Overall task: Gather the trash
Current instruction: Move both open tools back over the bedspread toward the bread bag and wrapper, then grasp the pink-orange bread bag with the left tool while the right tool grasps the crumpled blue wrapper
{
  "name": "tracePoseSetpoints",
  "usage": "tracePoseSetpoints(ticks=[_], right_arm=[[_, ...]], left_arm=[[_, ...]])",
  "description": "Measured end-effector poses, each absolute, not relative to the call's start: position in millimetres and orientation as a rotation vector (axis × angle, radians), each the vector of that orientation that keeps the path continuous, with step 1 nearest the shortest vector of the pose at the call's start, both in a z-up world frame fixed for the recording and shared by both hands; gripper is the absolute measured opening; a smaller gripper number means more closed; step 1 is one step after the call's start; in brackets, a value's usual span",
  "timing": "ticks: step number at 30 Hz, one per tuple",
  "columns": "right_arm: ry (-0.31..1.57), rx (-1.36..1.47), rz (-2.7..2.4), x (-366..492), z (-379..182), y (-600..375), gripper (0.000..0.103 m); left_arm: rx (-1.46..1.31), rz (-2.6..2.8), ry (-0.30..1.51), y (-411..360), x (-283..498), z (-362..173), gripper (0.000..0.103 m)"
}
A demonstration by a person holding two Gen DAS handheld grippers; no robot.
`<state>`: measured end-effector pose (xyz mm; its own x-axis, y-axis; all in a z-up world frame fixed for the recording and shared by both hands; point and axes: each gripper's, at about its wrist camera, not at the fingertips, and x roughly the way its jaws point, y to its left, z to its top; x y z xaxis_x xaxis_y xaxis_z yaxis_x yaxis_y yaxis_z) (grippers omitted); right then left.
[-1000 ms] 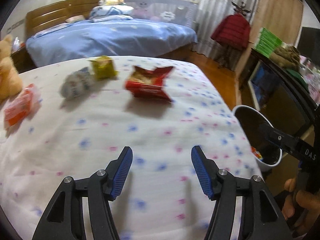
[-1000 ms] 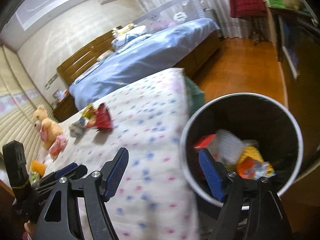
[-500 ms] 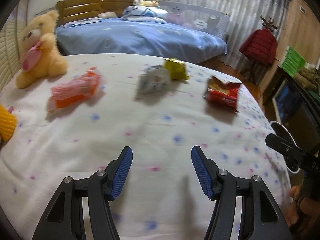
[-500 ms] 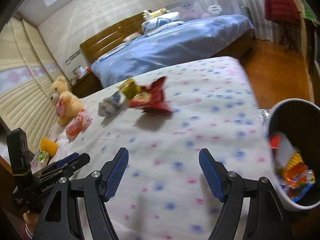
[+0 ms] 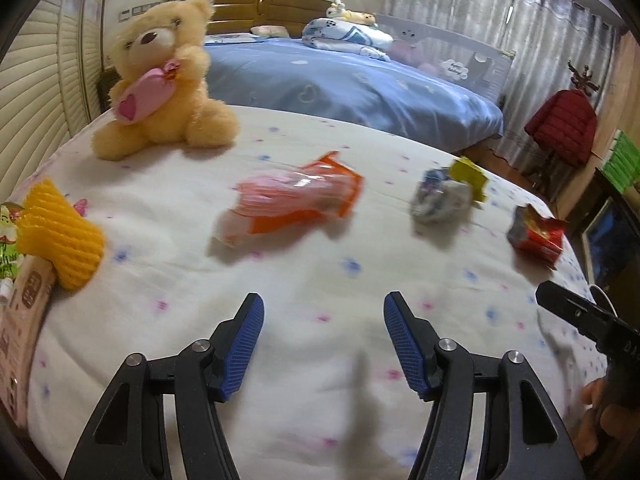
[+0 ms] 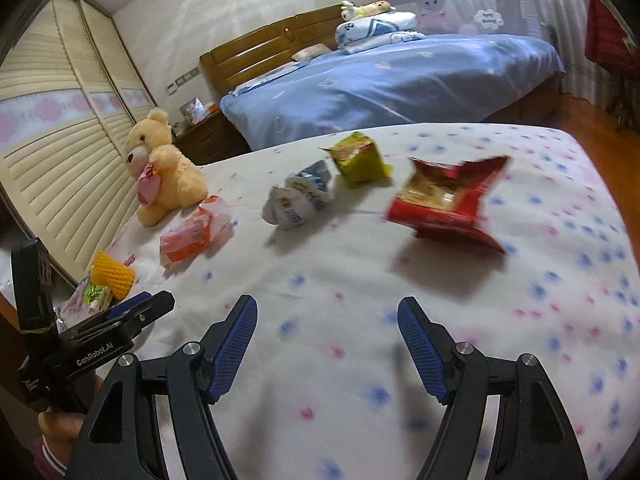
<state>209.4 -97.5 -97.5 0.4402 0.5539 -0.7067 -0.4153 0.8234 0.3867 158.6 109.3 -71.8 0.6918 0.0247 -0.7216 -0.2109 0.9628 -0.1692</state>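
Several pieces of trash lie on the white dotted bedspread (image 5: 320, 280): an orange-pink wrapper (image 5: 292, 204), a crumpled white-blue wrapper (image 5: 438, 198), a yellow-green packet (image 5: 468, 174) and a torn red snack bag (image 5: 536, 236). A yellow foam net (image 5: 60, 236) lies at the left edge. My left gripper (image 5: 323, 320) hovers short of the orange wrapper, its jaws opening with nothing between them. My right gripper (image 6: 327, 324) stands open and empty in front of the red bag (image 6: 448, 204), the white-blue wrapper (image 6: 300, 198) and the packet (image 6: 358, 158).
A teddy bear (image 5: 160, 80) sits at the bedspread's far left. More packets (image 5: 24, 288) lie by the foam net. A blue bed (image 5: 352, 80) stands behind, a red jacket (image 5: 564, 128) hangs at the right. A hand (image 6: 60, 428) holds the left tool.
Both views have swung left across the bedspread. The trash bin has left both views, and the teddy bear and yellow foam net have come into view.
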Motion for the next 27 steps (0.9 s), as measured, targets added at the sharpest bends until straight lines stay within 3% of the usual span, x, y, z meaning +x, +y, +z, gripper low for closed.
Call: tracePoseSetpoints(ticks=[12,14,24,25,26,27], right_arm=[[0.966,0.157,0.629,246.1,-108.6,-45.8,0.074],[0.962,0.161,0.628,253.6,-107.5,-39.7,0.074],[0.986,0.153,0.598,288.1,-120.6,-12.8,0.073],[0.988,0.149,0.595,288.9,-122.1,-11.4,0.066],[0.989,0.143,0.587,289.2,-123.8,-10.1,0.051],[0.994,0.146,0.589,289.5,-125.2,-9.7,0.045]], left_arm=[[-0.206,0.142,0.802,151.7,199.3,-72.3,0.074],[-0.189,0.129,0.803,154.3,206.7,-72.9,0.08],[-0.107,0.092,0.827,156.2,244.1,-86.9,0.078],[-0.111,0.088,0.832,157.4,248.1,-89.1,0.076],[-0.119,0.079,0.837,158.2,250.8,-91.7,0.067],[-0.128,0.065,0.845,158.7,253.2,-93.7,0.059]])
